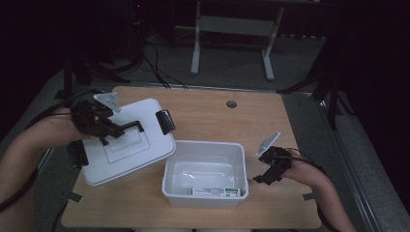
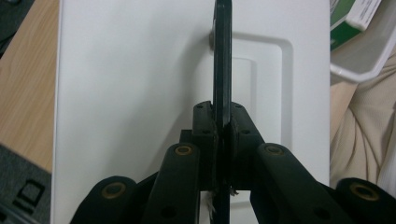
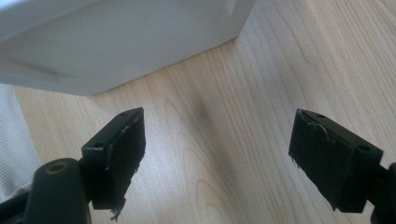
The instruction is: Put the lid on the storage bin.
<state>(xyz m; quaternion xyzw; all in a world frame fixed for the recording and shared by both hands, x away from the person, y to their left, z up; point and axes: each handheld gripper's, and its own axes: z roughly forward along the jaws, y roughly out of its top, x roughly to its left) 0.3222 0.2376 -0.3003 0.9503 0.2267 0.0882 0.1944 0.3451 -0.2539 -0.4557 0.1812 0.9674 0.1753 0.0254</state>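
We're in what looks like a lab or test room, dimly lit and bare. A plain wooden table (image 1: pixel 203 116) stands on grey carpet (image 1: pixel 227 63), with a round cable hole (image 1: pixel 231 104) in its top. Behind it sits the metal frame of another workbench (image 1: pixel 232 29), and black stands (image 1: pixel 333 82) flank the table on both sides. Cables (image 1: pixel 157 67) trail across the floor into the dark. Nothing homely here: it's a recording setup.

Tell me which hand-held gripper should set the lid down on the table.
Left. The left hand-held gripper is already shut on the lid's black handle, carrying the lid. The right hand-held gripper is open beside the white bin.
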